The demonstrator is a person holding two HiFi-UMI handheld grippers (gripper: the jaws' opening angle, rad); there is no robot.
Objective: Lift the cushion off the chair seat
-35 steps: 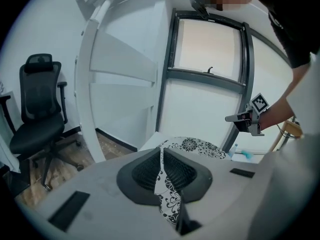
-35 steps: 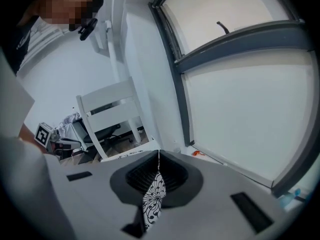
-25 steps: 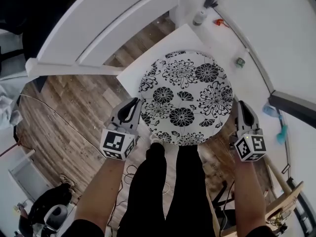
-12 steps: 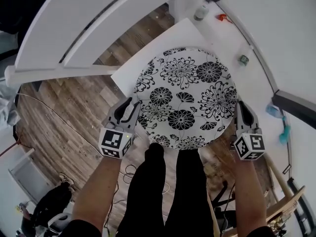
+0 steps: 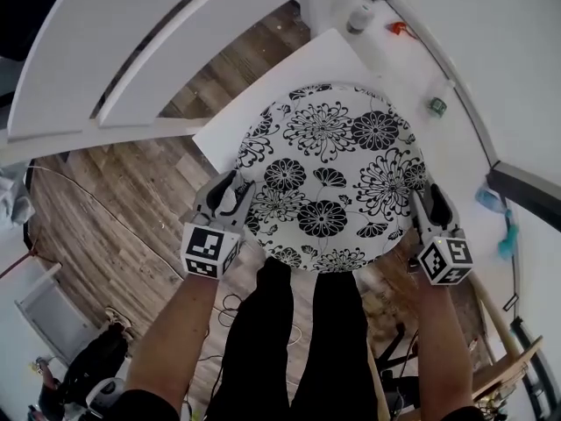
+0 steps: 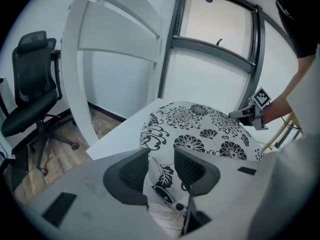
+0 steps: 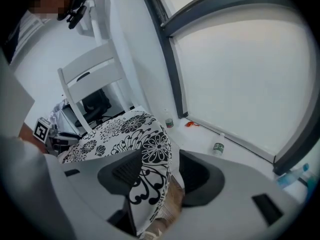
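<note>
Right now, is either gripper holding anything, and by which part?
Nothing. Left gripper and right gripper have just been opening; the cushion edge lies loose between their jaws.

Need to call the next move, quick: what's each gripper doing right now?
Left gripper: open, just been opening; cushion edge between the fingers, not gripped.
Right gripper: open, just been opening; cushion edge between the fingers, not gripped.
</note>
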